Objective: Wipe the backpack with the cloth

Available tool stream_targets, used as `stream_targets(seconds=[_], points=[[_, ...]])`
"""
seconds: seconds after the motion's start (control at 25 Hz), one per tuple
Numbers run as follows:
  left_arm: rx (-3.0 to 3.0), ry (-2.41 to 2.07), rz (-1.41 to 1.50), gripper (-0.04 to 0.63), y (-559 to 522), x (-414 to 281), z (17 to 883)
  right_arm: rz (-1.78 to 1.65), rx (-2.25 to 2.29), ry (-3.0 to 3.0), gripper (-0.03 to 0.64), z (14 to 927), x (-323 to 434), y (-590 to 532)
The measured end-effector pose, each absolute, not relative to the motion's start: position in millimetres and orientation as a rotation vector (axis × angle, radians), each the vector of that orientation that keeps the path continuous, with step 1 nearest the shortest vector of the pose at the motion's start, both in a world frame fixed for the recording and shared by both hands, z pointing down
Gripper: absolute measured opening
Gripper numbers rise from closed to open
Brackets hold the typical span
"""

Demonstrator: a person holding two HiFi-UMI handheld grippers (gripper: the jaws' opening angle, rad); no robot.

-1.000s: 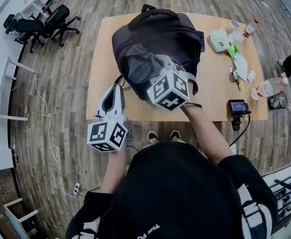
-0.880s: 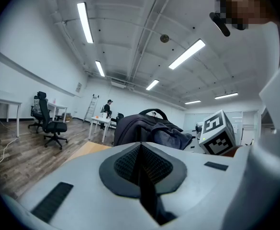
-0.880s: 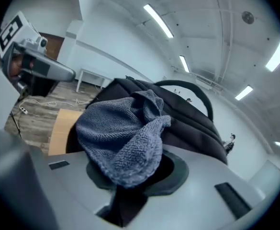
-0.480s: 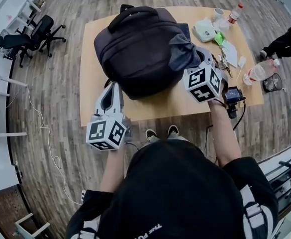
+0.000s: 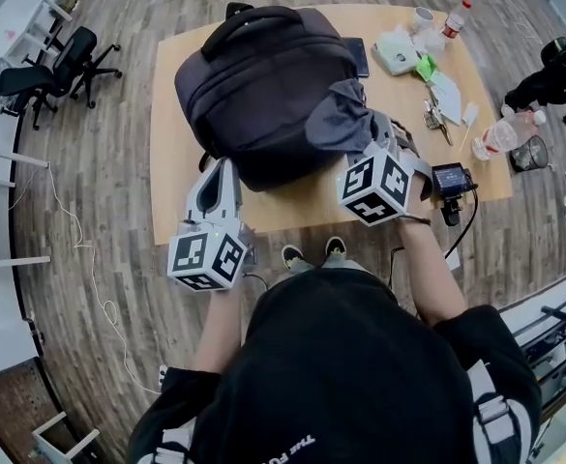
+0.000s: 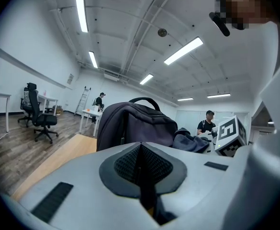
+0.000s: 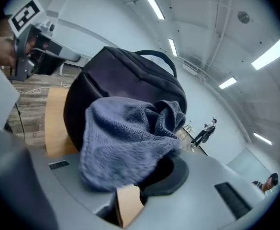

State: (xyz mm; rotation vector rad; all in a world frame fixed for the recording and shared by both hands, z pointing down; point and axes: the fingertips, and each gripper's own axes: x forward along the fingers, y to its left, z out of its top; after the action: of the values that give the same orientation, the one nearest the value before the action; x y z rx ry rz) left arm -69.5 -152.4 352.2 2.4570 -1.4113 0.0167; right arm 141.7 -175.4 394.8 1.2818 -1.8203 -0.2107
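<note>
Dark grey fabric backpack (image 5: pixel 258 85) sat on the light wooden table (image 5: pixel 171 184) and took up most of its left half. Its carry-handle loop was at the end away from the person. Whether it stood or lay flat wasn't clear.

Right gripper (image 5: pixel 370 143) was clamped on a grey-blue terry cloth (image 5: pixel 336 122). In the right gripper view the cloth was bunched between the jaws and spilled forward over them. The cloth was pressed onto the backpack's right side, near the near-right corner. The marker cube sat just behind it, over the table's front edge.

Left gripper (image 5: pixel 223 174) had its jaws fully together, dark pads meeting with nothing between. It was held roughly level at the near-left edge of the table, with its tip close to the backpack's lower-left corner. Couldn't tell whether it touched the bag. The left gripper view showed the backpack ahead, with the cloth and the right gripper's cube off to the right.

Clutter on the right part of the table, all well apart from the backpack:
- a white cup (image 5: pixel 421 15)
- a small red-capped bottle (image 5: pixel 455 17)
- a white pouch-like item (image 5: pixel 397 51)
- a bright green scrap (image 5: pixel 425 68)
- a bunch of keys (image 5: pixel 432 116)
- a clear plastic bottle (image 5: pixel 500 135) lying on its side at the right edge
- a small black device with a screen (image 5: pixel 450 178) at the near-right edge, just beside the right gripper's cube

Black office chairs (image 5: pixel 45 66) stood on the wood-plank floor at the far left. The person's shoes showed under the table's front edge.
</note>
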Motion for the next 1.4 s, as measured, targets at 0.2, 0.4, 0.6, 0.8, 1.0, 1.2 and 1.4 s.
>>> stream_targets(seconds=[0.2, 0.4, 0.6, 0.8, 1.0, 1.2, 1.4], points=[[2.430, -1.454, 0.010, 0.017, -153.2, -81.8, 353.0, -0.067, 0.966, -2.149, 0.104, 403.1, 31.5, -147.9], [2.391, -1.535, -0.011, 0.017, -149.7, -108.0, 348.3, 0.225, 0.782, -2.391, 0.103, 414.8, -33.7, -136.9], [2.334, -1.612, -0.015, 0.017, -144.0, -133.4, 351.6, 0.620, 0.705, -2.569, 0.100, 430.0, -55.5, -135.4], [2.310, -1.636, 0.001, 0.017, -141.1, -140.4, 355.5, 0.840, 0.617, -2.577, 0.098, 456.8, -69.2, -121.1], [2.332, -1.631, 0.007, 0.017, -143.4, -133.8, 352.0, 0.992, 0.592, -2.506, 0.097, 512.2, -73.1, -108.2], [2.339, -1.621, 0.013, 0.017, -144.4, -128.7, 353.3, 1.061, 0.617, -2.390, 0.097, 572.3, -61.0, -101.4], [2.339, -1.614, 0.015, 0.017, -145.6, -129.1, 355.2, 1.135, 0.691, -2.298, 0.097, 604.7, -26.9, -108.7]])
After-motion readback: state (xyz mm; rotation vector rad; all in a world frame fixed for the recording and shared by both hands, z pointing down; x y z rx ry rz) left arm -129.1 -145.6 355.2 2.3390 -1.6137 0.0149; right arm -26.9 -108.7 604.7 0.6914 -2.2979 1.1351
